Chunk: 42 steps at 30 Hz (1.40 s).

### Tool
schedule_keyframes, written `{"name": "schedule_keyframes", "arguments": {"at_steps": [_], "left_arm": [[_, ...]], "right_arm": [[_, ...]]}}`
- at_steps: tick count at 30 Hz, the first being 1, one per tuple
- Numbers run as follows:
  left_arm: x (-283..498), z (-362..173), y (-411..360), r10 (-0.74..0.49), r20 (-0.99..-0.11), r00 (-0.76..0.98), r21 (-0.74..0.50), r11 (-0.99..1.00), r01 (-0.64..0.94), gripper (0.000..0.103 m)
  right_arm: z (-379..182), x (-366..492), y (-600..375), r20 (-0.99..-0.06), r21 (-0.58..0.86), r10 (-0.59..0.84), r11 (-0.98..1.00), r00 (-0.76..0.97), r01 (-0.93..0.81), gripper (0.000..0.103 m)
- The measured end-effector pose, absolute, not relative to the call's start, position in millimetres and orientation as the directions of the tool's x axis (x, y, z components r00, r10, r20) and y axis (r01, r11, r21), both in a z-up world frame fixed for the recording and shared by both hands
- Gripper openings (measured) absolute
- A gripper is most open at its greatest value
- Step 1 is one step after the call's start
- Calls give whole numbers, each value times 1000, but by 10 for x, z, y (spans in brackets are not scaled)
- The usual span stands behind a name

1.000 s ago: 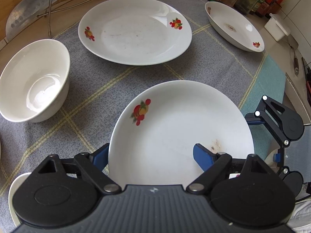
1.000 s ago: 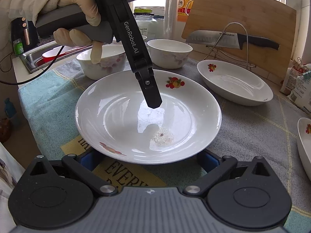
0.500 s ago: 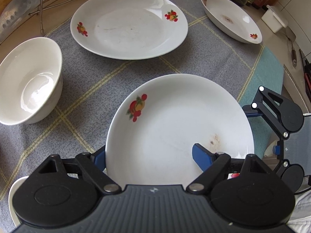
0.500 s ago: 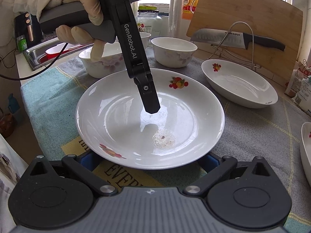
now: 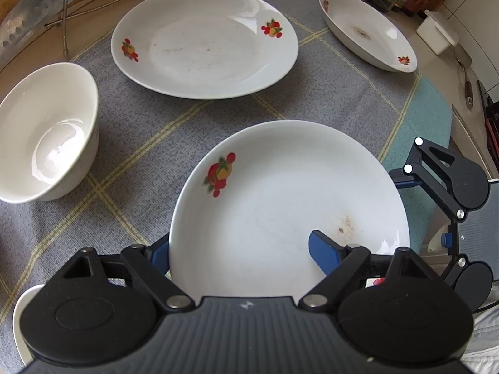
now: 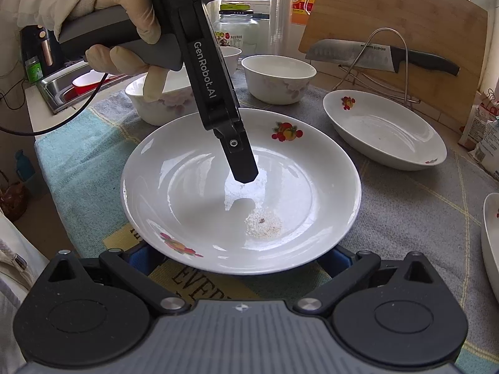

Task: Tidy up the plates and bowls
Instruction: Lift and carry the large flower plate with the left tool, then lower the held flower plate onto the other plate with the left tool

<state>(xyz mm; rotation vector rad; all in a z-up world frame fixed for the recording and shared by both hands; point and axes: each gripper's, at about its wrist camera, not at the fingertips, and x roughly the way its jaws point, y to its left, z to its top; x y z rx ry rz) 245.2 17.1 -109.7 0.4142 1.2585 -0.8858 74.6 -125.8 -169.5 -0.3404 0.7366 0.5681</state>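
The near plate (image 5: 290, 205) is gripped at its rim by the left tool (image 5: 240, 252): one blue finger lies over the inner face, the other under the rim, so the jaws are clamped on the plate edge. In the right wrist view the same plate (image 6: 240, 193) is seen with the left tool's upper finger (image 6: 240, 162) reaching over its well. The right tool (image 6: 237, 258) is held wide apart, its blue pads showing at either side below the plate's near rim; nothing is gripped by it, and contact with the rim cannot be confirmed.

Judgement: the step in hand appears to be carrying this plate to the far plate (image 5: 205, 40) for stacking. The plate should be kept level, since a one-edge grip on glazed ware is likely to slip or pivot. It should be lowered centred over the far plate, rim set down gently, and released only once weight is borne below. The bowl (image 5: 46, 131) at the left should be cleared during travel.

Hidden or unclear: whether the near plate is lifted off the grey cloth (image 5: 149, 131) or resting on it cannot be told. The lower left finger is mostly covered by the plate. A third plate (image 5: 368, 31) is partly cut by lens distortion; a white rim at the lower left corner is unidentified.
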Motion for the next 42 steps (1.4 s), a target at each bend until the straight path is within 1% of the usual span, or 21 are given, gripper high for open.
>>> {"name": "schedule_keyframes", "arguments": {"at_steps": [18,30,42], "left_arm": [[2432,-837,-135,-370,-926,75,-189,626,757,87],[2420,-693,-579,-382,-919,95,-184,630,754,87],[2441,-623,-1045,-388,-916,101,-176,615,769,87]], "right_arm": [[-1469,787,-1607,-712,-100,382,776,590,-623,103],[-1415,776,-1709,-710,-117,388,758,587,-642,103],[-1324,788,-2148,-708,-127,377,764,597,-633,103]]}}
